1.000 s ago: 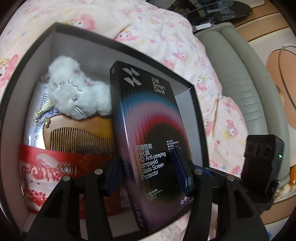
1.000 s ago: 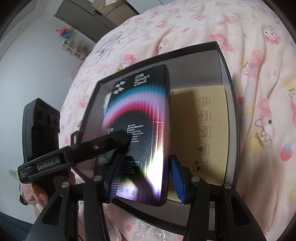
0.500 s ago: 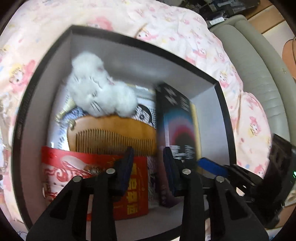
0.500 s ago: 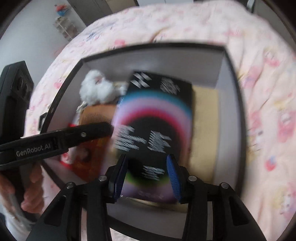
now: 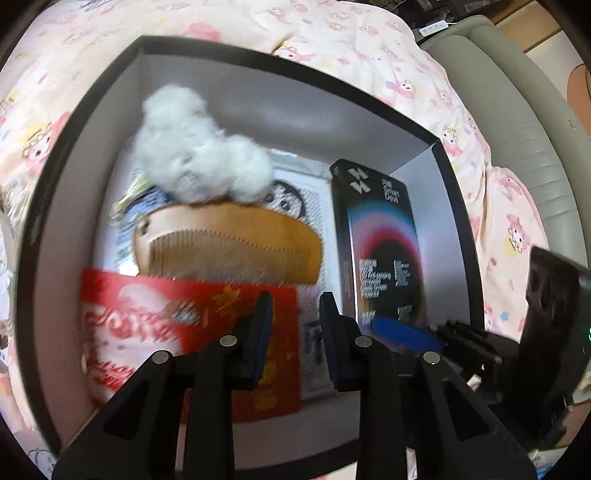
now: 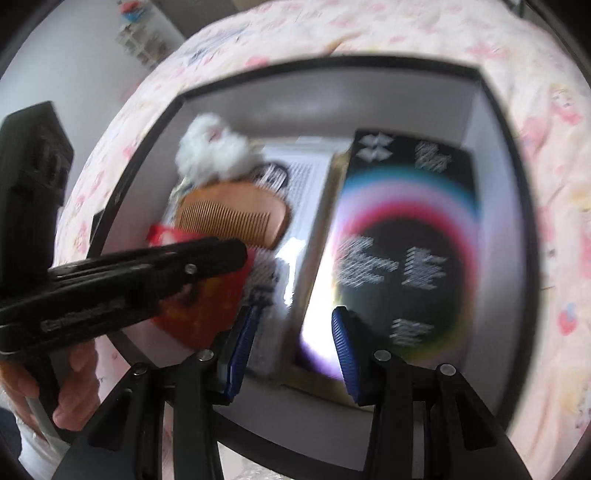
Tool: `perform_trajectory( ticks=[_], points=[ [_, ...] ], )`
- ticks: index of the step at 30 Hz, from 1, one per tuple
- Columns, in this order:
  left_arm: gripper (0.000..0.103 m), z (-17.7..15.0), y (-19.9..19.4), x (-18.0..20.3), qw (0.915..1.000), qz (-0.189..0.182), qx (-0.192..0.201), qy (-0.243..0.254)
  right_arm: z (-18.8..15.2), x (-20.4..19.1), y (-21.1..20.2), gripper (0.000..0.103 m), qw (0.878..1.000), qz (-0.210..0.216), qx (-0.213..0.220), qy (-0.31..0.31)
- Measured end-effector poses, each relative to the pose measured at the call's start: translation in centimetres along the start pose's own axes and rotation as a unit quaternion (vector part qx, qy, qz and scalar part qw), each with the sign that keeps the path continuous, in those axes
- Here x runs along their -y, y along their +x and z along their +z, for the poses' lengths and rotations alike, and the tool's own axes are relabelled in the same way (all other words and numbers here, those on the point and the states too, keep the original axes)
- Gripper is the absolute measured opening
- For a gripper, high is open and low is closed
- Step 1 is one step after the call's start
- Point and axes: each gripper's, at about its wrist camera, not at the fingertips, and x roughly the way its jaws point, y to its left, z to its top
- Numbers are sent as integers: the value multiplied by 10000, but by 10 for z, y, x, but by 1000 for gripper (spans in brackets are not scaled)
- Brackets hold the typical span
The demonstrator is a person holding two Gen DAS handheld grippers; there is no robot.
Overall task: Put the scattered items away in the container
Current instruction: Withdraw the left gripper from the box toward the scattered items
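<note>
- Right wrist view: the screen protector box (image 6: 406, 254) lies inside the container (image 6: 502, 122), along its right wall, on top of a tan cardboard piece (image 6: 321, 266) that shows along its left edge.
- The right gripper (image 6: 291, 350) hovers over the near end of that box; its blue-padded fingers (image 6: 343, 347) stand wide apart with nothing between them, so the box looks released.
- Left wrist view: the same screen protector box (image 5: 380, 247) appears at the right side of the container (image 5: 92, 110), and the right gripper's blue pad shows just beside its near end.
- The left gripper (image 5: 295, 339) is held above the container's middle, its fingers parted by a modest gap and gripping nothing.
- Beside the box sit a wooden comb (image 5: 229, 243), a white fluffy toy (image 5: 199, 166) resting at the comb's far edge, a red packet (image 5: 192, 343) overlapping the comb's near edge, and a white printed sheet (image 5: 310, 206) underneath them.
- The container rests on a pink cartoon-print bedspread (image 5: 332, 33); a grey sofa arm (image 5: 532, 122) lies beyond it.
- Step in hand, as a judgement: placing the screen protector box is just finishing.
- The next move calls for lifting both grippers straight up without clipping the container's walls, then looking around the bed for anything left outside; no stray item shows in either view, and both are motion-blurred.
</note>
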Motion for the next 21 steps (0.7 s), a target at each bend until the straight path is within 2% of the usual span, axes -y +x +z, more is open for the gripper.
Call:
perform_trajectory(
  ticks=[3, 6, 8, 10, 12, 13, 15, 21],
  points=[
    [28, -5, -2, -4, 10000, -3, -25, -2, 3, -1, -1, 39, 9987, -511, 77, 14],
    [47, -14, -16, -7, 9971, -686, 315, -80, -2, 0, -4, 35, 9936, -1087, 292, -50],
    [47, -23, -32, -5, 9955, -773, 550, 27, -12, -6, -15, 35, 9926, -1110, 488, -38],
    [47, -33, -50, 1, 9942, -742, 755, 190, -21, -15, -33, 37, 9924, -952, 779, 50],
    [51, -40, -70, 4, 9924, -695, 987, 255, -25, -27, -52, 42, 9917, -670, 1080, 188],
    [56, -44, -81, 3, 9910, -681, 1124, 241, -27, -34, -61, 45, 9904, -626, 1212, 241],
    [56, -45, -99, 1, 9891, -649, 1301, 251, -29, -50, -73, 51, 9880, -648, 1381, 238],
    [57, -64, -148, -11, 9834, -168, 1766, 374, -30, -108, -91, 51, 9844, -507, 1685, 48]
  ],
)
